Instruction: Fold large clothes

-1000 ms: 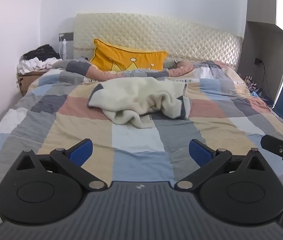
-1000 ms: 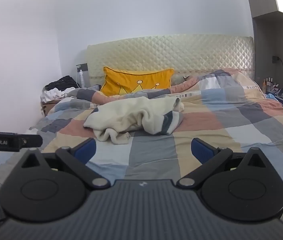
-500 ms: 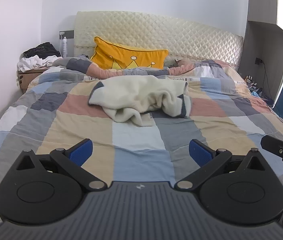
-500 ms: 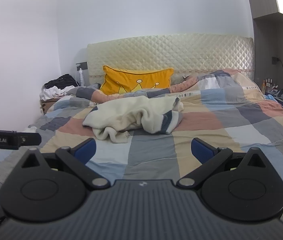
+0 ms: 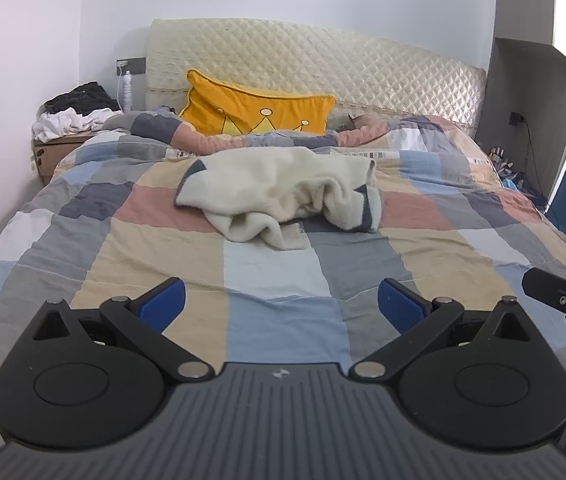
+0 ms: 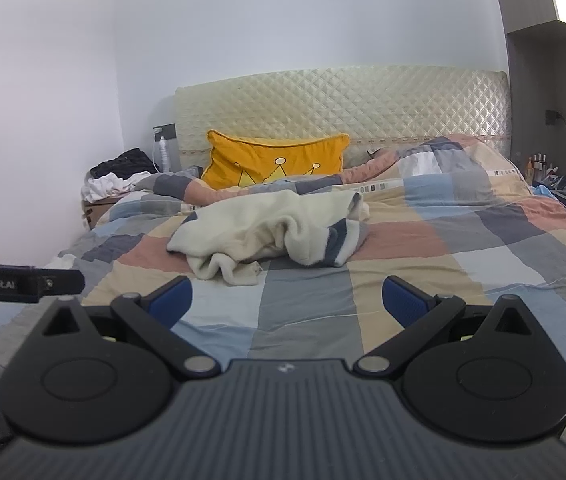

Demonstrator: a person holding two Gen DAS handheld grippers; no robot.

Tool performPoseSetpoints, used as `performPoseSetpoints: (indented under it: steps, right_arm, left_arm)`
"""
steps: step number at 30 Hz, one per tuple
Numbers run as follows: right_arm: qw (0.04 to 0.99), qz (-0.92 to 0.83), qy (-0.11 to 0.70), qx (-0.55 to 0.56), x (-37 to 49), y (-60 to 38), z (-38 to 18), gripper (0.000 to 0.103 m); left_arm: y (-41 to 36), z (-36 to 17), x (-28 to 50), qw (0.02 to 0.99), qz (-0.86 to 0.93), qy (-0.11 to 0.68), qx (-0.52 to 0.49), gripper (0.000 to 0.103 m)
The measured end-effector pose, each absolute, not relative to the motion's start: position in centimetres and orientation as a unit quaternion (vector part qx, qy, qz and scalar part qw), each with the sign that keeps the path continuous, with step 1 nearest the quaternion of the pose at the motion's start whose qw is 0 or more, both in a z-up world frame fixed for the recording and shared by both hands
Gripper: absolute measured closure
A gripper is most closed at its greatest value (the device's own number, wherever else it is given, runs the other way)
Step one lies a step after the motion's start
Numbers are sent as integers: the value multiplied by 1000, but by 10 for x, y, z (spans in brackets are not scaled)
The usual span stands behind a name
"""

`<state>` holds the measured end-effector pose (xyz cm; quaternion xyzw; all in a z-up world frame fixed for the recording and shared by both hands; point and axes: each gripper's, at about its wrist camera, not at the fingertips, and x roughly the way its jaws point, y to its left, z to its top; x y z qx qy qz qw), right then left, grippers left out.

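One crumpled cream garment (image 5: pixel 283 196) lies on the checkered bedspread (image 5: pixel 275 272), untouched.

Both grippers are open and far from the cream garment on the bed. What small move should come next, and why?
Probably bring both grippers forward toward the cream garment. It lies crumpled in a heap on the checked quilt, and the left gripper and right gripper hang open, holding nothing, well short of it.
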<state>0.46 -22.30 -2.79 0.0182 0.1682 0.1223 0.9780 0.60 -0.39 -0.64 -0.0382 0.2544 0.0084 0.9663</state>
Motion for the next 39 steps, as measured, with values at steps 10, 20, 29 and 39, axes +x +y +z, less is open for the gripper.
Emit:
performPoseSetpoints:
  steps: [10, 20, 29, 39]
  right_arm:
    - [977, 117, 177, 26, 10, -229, -30, 0]
    - [980, 107, 167, 15, 18, -225, -25, 0]
    - [979, 107, 174, 20, 17, -231, -23, 0]
    - [976, 107, 191, 19, 27, -228, -26, 0]
  left_arm:
    - [1, -10, 15, 966, 8, 257, -37, 0]
    - [13, -3, 17, 968, 17, 250, -19, 0]
    - [16, -1, 19, 968, 15, 249, -21, 0]
    - [21, -8, 20, 967, 23, 254, -20, 0]
